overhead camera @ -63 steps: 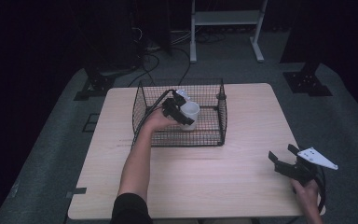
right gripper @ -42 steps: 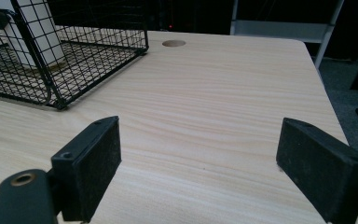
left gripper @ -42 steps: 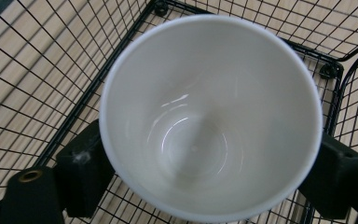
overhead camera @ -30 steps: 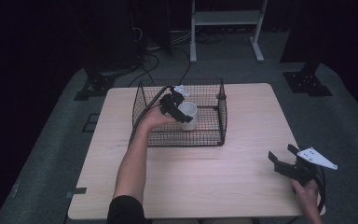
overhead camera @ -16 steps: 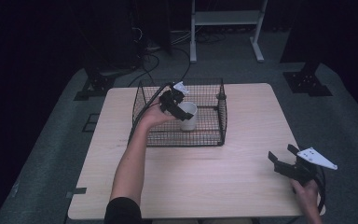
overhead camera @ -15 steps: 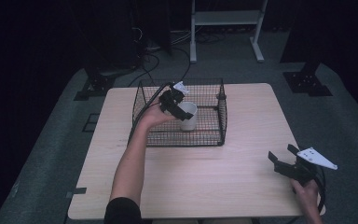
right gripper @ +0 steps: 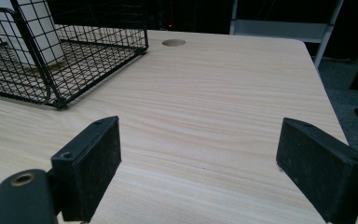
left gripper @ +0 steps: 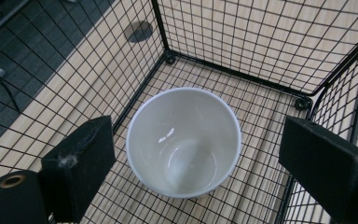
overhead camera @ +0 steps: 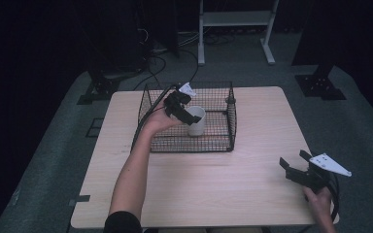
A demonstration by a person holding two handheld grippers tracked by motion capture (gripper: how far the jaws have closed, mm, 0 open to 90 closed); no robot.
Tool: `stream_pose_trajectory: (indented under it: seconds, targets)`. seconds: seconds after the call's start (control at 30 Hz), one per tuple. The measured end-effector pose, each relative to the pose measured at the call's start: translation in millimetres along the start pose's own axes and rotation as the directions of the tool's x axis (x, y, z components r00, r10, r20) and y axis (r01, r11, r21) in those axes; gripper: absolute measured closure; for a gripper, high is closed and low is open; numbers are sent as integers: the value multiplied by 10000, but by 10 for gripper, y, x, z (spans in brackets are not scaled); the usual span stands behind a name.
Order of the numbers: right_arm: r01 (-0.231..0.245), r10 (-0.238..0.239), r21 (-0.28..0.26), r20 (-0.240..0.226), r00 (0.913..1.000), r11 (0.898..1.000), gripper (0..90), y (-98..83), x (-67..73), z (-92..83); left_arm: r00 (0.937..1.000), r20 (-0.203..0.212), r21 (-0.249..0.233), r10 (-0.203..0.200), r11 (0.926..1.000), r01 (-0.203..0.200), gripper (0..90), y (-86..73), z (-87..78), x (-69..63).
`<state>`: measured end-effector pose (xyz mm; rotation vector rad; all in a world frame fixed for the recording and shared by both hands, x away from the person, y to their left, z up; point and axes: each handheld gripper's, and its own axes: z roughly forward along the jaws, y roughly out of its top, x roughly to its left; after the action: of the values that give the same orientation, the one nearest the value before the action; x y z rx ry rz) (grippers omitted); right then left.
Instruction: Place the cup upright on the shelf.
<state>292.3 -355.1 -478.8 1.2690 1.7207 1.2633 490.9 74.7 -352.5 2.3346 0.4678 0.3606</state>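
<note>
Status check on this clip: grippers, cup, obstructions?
Left hand-held gripper open above white ceramic cup. Cup upright inside black wire basket. Right hand-held gripper open, idle. Basket walls hem the cup.

A recording studio or laboratory set-up: a lone wooden table [overhead camera: 209, 184] stands on grey carpet [overhead camera: 58, 160] amid darkness, with cables [overhead camera: 160, 58] at 11 o'clock, black stand bases [overhead camera: 319, 86] at 2 o'clock, and a white frame [overhead camera: 235, 22] at 12 o'clock.
</note>
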Motion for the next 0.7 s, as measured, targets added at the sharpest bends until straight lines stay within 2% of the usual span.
stream_pose_trajectory:
  seconds: [0.27, 0.37, 0.53, 0.7]
  targets:
    - [-23, 23, 5, 16, 10000, 10000, 130, 0, -2, 0, 10000, 16, -279, -72, 9996, 72, 100, -44, -130, -94]
    - [-15, 15, 3, 25, 10000, 10000, 130, 1, -1, 0, 9999, -122, -543, -73, 9985, 67, 100, -60, -196, -134]
    - [-17, 17, 5, 39, 10000, 10000, 130, 0, 0, 1, 9997, -224, -634, 23, 9980, -37, 100, -99, -273, -206]
    - [-11, 11, 15, 43, 10000, 10000, 130, 1, 2, 1, 9994, -348, -1028, -76, 9947, 40, 100, -142, -382, -277]
